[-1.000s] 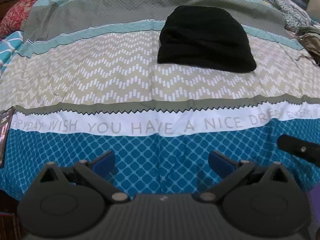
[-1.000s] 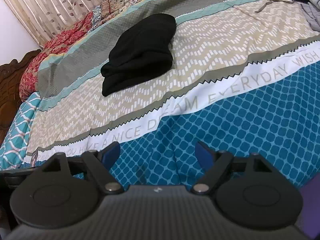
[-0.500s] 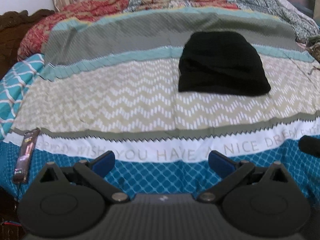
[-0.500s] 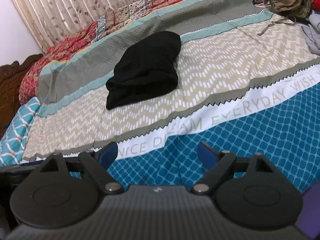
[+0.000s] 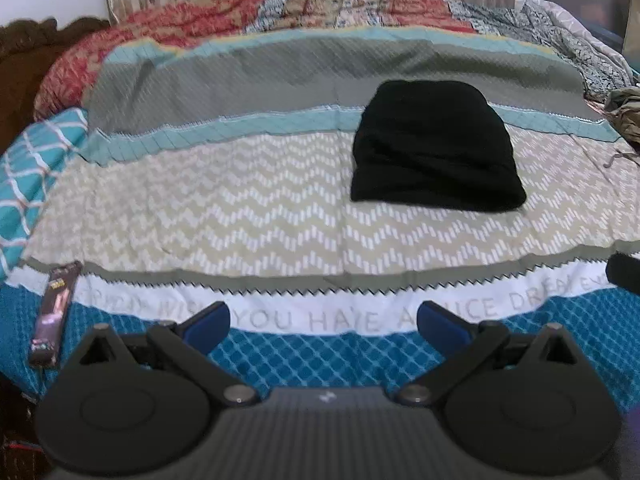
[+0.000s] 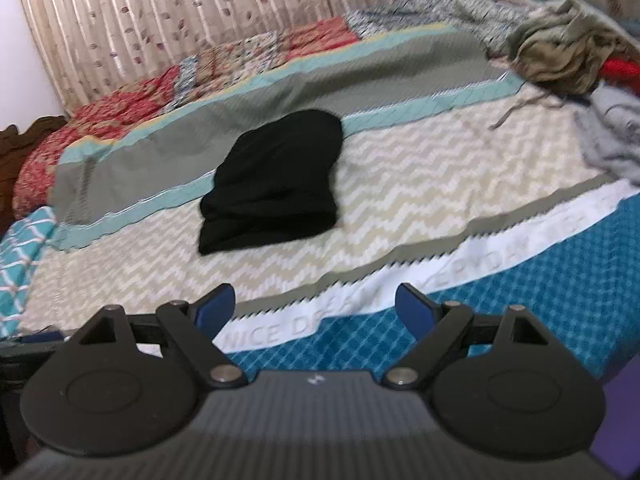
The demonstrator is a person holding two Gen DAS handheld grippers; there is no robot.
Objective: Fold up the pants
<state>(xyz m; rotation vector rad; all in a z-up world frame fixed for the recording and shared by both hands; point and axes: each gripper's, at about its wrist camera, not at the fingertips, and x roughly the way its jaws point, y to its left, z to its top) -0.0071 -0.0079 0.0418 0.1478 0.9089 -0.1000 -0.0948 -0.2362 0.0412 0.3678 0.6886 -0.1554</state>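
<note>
The black pants (image 5: 436,148) lie folded in a compact bundle on the striped bedspread (image 5: 240,208), far ahead and to the right in the left wrist view. In the right wrist view the pants (image 6: 276,188) lie ahead and slightly left. My left gripper (image 5: 323,322) is open and empty over the blue patterned band near the bed's front edge. My right gripper (image 6: 315,310) is open and empty, also near the front edge, well short of the pants. A dark part of the right gripper (image 5: 624,276) shows at the right edge of the left wrist view.
A thin dark packet (image 5: 54,314) lies at the bed's front left. A heap of olive clothes (image 6: 560,56) and grey cloth (image 6: 612,140) lies at the right. Red patterned bedding (image 5: 160,44) and a curtain (image 6: 180,20) are at the back.
Both grippers have pulled back and tilted up, so the pants look farther away and the curtain has come into view. Both stay open and empty.
</note>
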